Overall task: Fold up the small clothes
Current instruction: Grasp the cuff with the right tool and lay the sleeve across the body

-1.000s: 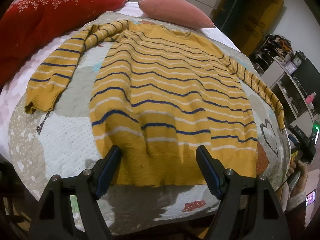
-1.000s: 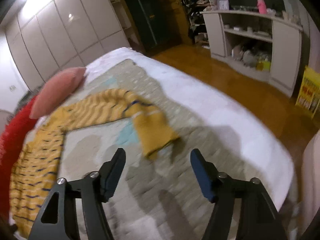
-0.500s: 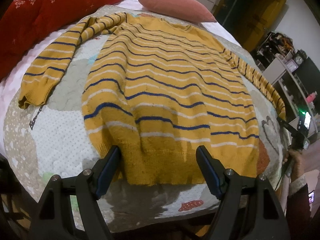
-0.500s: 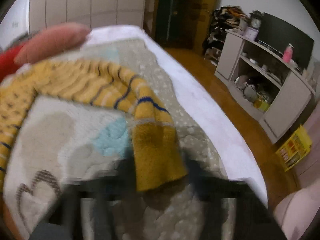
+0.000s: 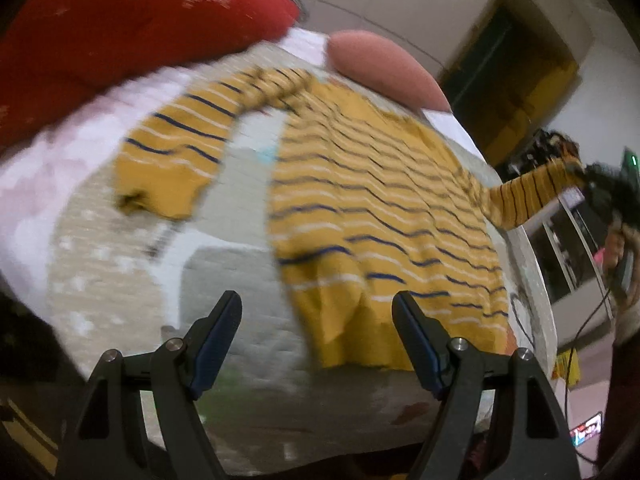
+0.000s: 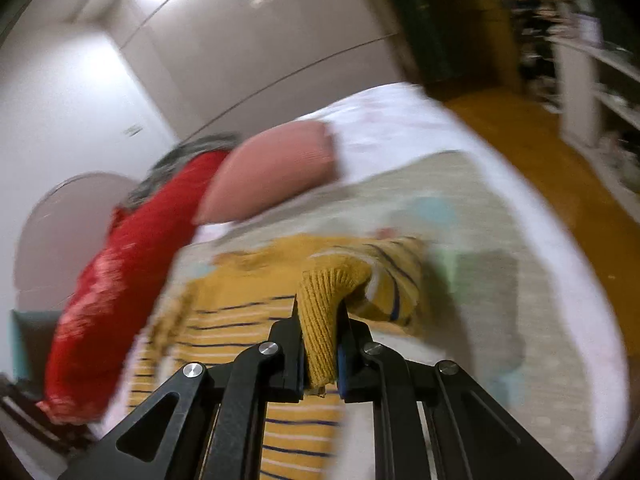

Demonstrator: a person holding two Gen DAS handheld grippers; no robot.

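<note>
My right gripper [image 6: 320, 344] is clamped on the sweater's [image 5: 380, 208] cuff [image 6: 320, 320], lifted off the bed; left gripper [image 5: 318, 336] hovers wide open near the hem.

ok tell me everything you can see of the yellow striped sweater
The sweater is a mustard-yellow rib knit with thin navy and white wavy stripes and a plain yellow hem and cuffs. Its body lies flat on the patterned quilt, collar toward the pink pillow. One sleeve lies bent on the quilt. The other sleeve's cuff is pinched in the shut right gripper and lifted off the bed. The open left gripper hovers near the hem, not touching it.
</note>
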